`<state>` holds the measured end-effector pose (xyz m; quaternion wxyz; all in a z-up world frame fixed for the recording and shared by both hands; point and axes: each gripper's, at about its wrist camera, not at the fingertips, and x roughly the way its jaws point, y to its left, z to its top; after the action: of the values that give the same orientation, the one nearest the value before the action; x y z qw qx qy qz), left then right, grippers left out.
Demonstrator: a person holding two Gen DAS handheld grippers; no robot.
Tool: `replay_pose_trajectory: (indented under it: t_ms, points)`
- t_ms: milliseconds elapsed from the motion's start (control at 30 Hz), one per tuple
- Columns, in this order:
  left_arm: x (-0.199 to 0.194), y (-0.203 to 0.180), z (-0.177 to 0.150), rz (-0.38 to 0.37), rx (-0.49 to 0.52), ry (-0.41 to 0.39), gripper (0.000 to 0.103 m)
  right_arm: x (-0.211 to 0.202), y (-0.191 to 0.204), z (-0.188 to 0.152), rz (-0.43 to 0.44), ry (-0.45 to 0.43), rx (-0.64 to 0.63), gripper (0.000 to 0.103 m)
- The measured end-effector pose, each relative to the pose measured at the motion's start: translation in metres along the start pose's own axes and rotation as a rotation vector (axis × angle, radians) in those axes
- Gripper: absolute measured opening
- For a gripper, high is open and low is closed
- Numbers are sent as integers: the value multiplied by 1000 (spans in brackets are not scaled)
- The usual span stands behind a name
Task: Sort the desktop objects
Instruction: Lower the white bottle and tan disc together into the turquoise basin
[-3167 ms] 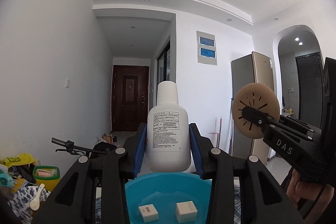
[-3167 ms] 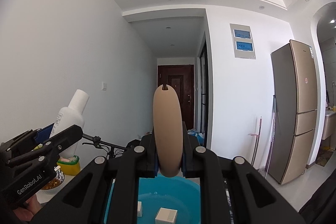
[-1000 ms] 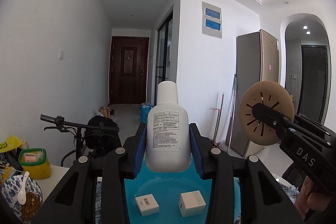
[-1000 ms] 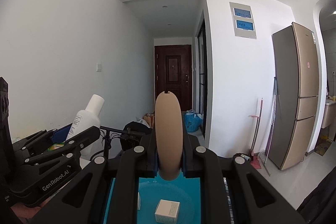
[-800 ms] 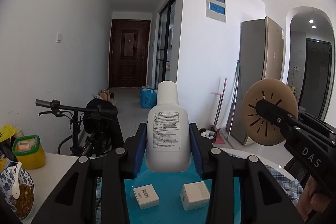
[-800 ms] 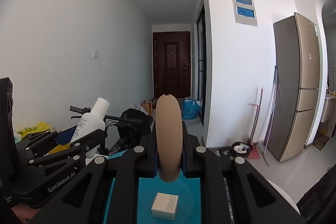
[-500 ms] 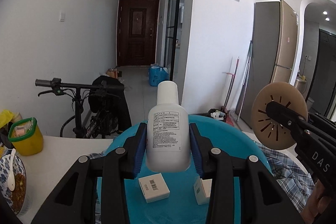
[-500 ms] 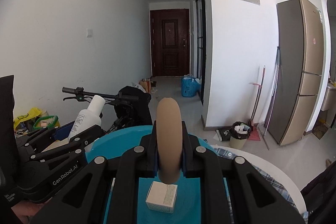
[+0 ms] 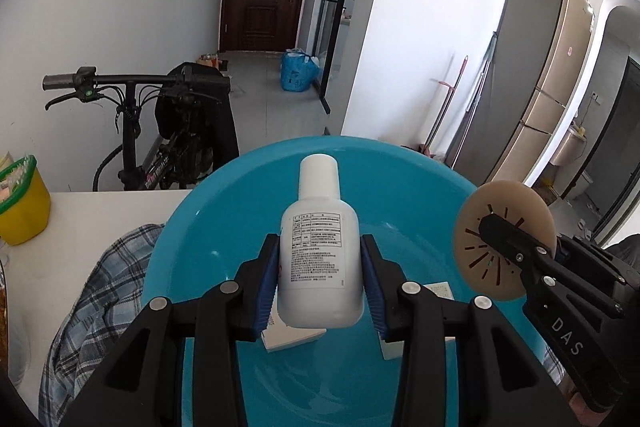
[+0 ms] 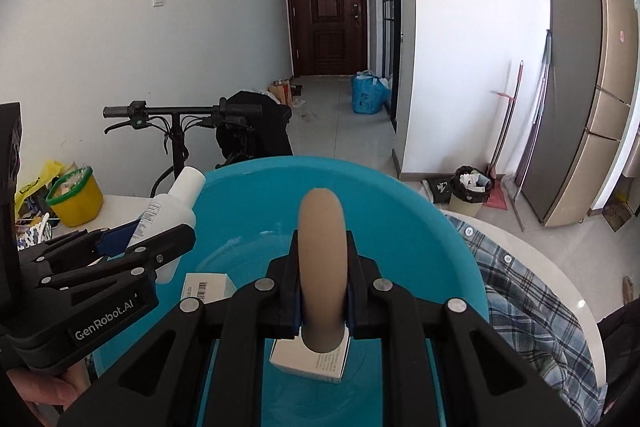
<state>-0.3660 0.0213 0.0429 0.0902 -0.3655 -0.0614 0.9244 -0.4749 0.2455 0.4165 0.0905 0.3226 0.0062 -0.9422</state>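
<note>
Your left gripper point(image 9: 320, 275) clamps white bottle point(image 9: 318, 247) between blue pads, cap pointing forward, held above blue basin point(image 9: 240, 195). Your right gripper point(image 10: 322, 291) is closed on tan slotted disc point(image 10: 321, 267), edge-on in its own view, slotted face visible from left wrist camera point(image 9: 502, 235). Both hang over basin. Two small white boxes lie on basin floor point(image 10: 308, 359), point(image 10: 206, 287); possibly disc touches nearer box, view unclear. Basin sits on plaid cloth point(image 10: 528, 303) on white table point(image 9: 88, 211). Yellow tub point(image 10: 74, 201) at table's left.
</note>
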Motion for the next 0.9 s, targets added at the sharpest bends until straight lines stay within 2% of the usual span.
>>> replay_pose_trajectory:
  t_ms: [267, 500, 567, 667, 733, 900]
  points:
    - [37, 7, -12, -3, -18, 123, 42, 18, 2, -5, -6, 75, -21, 14]
    - [42, 9, -14, 0, -30, 162, 42, 31, 4, -12, 1, 134, -42, 14]
    - [47, 10, -15, -1, -31, 198, 42, 32, 5, -13, 4, 141, -44, 14]
    - [65, 12, -20, -21, -31, 315, 42, 33, 6, -13, 5, 148, -46, 14]
    - [67, 16, -21, -33, -55, 323, 42, 33, 5, -14, 3, 147, -47, 14]
    - [65, 13, -20, 7, -36, 313, 42, 32, 5, -14, 7, 151, -46, 15]
